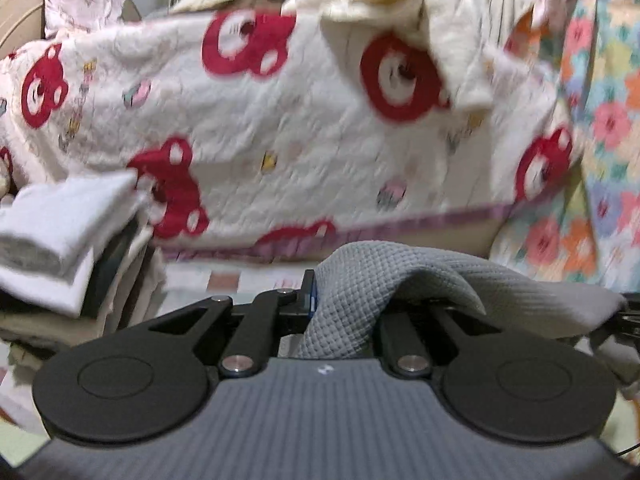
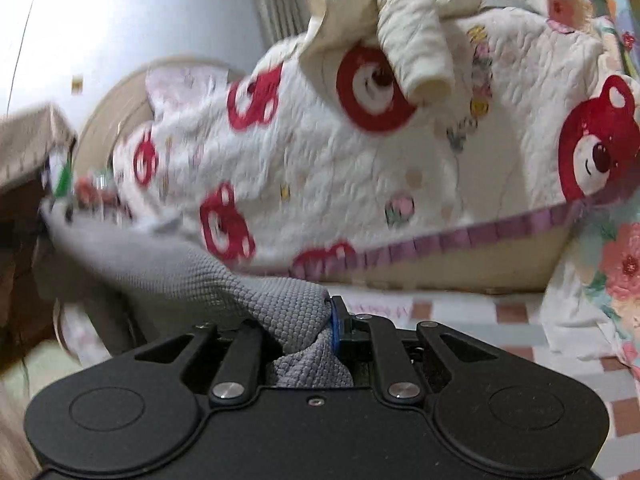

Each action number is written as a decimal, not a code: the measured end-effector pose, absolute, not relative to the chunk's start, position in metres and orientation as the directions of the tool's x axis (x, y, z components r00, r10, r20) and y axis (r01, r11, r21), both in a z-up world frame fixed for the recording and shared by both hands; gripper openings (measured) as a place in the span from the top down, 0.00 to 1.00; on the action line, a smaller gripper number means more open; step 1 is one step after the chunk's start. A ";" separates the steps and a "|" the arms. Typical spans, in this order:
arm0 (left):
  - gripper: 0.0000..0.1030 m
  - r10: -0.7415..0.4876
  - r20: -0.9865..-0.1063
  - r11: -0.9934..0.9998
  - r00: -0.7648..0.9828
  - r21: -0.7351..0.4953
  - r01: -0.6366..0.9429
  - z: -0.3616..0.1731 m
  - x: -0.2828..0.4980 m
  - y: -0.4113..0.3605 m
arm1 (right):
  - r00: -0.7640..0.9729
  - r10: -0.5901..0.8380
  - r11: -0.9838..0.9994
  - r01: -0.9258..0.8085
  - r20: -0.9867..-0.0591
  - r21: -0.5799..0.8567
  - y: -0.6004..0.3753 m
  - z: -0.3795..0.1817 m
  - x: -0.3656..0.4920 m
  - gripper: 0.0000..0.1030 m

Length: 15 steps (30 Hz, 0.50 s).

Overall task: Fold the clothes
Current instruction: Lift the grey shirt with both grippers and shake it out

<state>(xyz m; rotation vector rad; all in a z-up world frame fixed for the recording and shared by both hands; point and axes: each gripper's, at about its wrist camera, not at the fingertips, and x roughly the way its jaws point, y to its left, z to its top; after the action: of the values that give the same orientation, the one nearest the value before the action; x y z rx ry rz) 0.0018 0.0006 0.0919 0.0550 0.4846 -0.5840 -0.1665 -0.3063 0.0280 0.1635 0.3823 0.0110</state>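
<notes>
Currently, I list what both wrist views give me.

Left gripper [image 1: 316,300]: jaws nearly closed, pinching a grey waffle-knit cloth [image 1: 360,280]. The cloth bunches up over the fingers and runs off toward the right edge of that view.

Right gripper [image 2: 328,320]: jaws nearly closed as well, clamped on the same cloth [image 2: 276,304]. Here the fabric spreads away to the left, blurred at its far end.

Cloth: held off the bed between my two grippers, in front of the quilt.

Quilt [image 1: 304,128]: white, with red bear faces and a purple edge, heaped across the back of the scene.

Cream garment [image 2: 412,40]: crumpled on top of the quilt, one sleeve hanging down.

Stack [image 1: 64,232]: folded white and beige pieces, left of the left gripper.

Floral blanket [image 1: 600,140]: pastel, to the right of the quilt.

Sheet [image 2: 500,316]: checked, under everything.
</notes>
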 end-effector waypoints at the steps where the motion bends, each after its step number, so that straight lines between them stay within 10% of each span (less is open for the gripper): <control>1: 0.92 -0.498 -0.479 0.842 0.723 -0.068 0.535 0.080 0.004 -0.003 | 0.915 0.046 0.990 0.013 -0.401 0.142 -0.304 0.016 -0.165 0.85; 9: 0.92 -0.436 -0.553 0.862 0.710 -0.031 0.505 0.050 0.093 -0.046 | 0.800 0.126 0.991 -0.078 -0.587 0.107 -0.311 -0.056 -0.084 0.85; 15: 0.92 -0.448 -0.302 0.878 0.841 0.025 0.477 0.137 0.150 -0.076 | 0.938 -0.064 0.997 0.076 -0.342 0.022 -0.359 0.034 -0.001 0.86</control>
<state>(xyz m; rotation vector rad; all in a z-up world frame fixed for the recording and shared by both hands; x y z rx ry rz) 0.1499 -0.0761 0.1366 0.1009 0.2939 -0.4897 -0.0009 -0.3587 0.0338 0.0350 0.3481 -0.0717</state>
